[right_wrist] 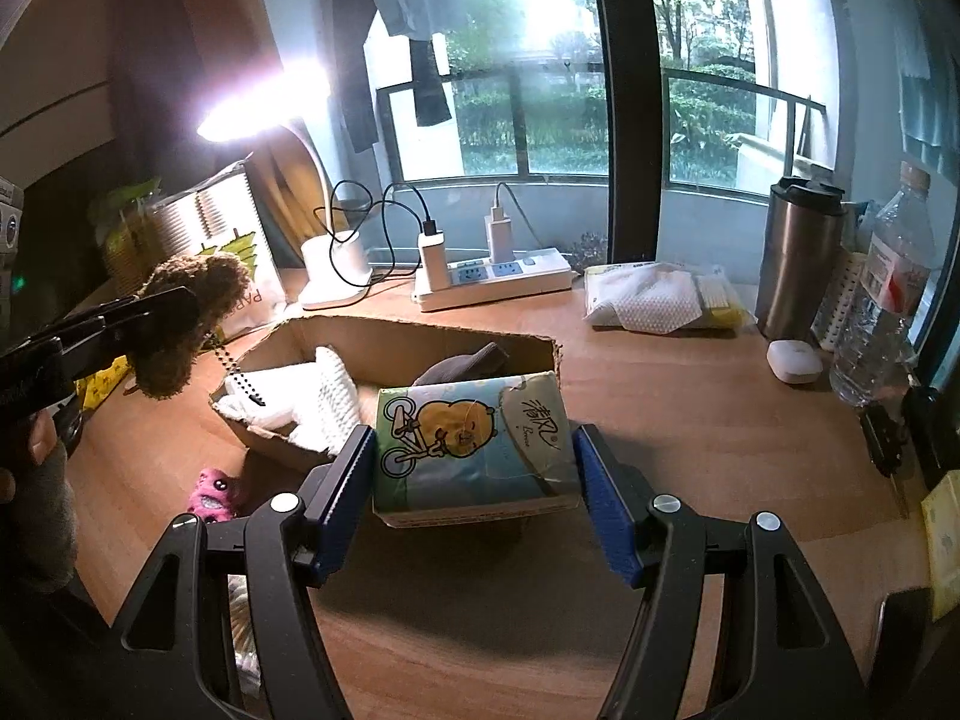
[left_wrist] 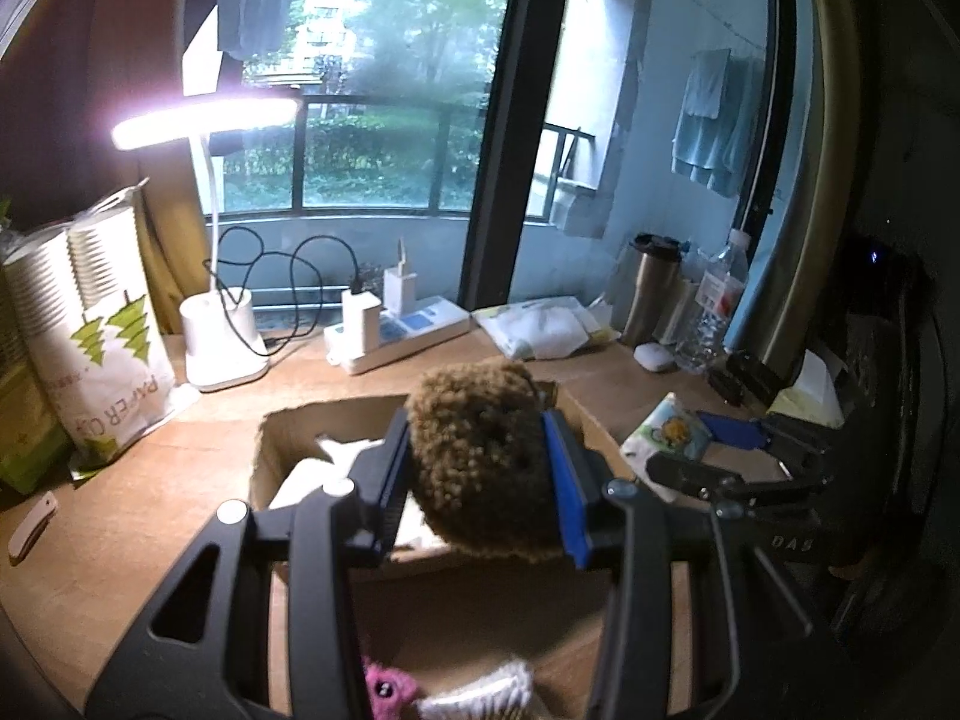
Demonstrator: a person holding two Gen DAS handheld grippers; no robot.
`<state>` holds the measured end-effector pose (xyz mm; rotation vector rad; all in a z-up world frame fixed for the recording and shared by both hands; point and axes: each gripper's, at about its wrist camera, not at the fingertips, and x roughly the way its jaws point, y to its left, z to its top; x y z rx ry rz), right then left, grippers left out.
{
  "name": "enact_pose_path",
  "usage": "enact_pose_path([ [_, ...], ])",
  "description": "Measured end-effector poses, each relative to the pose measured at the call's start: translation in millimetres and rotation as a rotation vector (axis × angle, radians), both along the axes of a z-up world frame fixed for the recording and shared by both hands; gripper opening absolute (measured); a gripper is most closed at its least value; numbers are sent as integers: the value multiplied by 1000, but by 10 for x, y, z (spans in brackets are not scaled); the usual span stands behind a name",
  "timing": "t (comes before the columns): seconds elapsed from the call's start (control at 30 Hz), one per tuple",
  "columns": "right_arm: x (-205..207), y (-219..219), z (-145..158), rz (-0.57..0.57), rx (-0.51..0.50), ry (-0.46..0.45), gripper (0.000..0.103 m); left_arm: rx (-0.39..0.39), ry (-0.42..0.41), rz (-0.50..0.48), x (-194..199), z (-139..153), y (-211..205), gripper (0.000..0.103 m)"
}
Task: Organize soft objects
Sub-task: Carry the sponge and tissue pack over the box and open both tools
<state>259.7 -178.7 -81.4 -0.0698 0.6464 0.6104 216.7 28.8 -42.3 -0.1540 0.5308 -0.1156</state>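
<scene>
Blue-padded black right gripper (right_wrist: 474,483) clamps a soft tissue pack printed with a cartoon (right_wrist: 474,444) just near of the open cardboard box (right_wrist: 420,339), while the left gripper (left_wrist: 480,468) pinches a brown fuzzy plush toy (left_wrist: 480,456) above the box's left side.

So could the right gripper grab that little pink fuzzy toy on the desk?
Probably not now: the right gripper is shut on a tissue pack; the pink toy lies unobstructed.
</scene>
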Motion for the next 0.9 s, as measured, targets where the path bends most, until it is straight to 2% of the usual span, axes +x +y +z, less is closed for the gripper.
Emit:
enact_pose_path([
  [0.43,310,87,-57,5,23,20,69,-38,9,-15,479,-169,-28,43],
  [0.9,589,344,-269,50,16,70,69,-66,100,-4,853,-589,53,44],
])
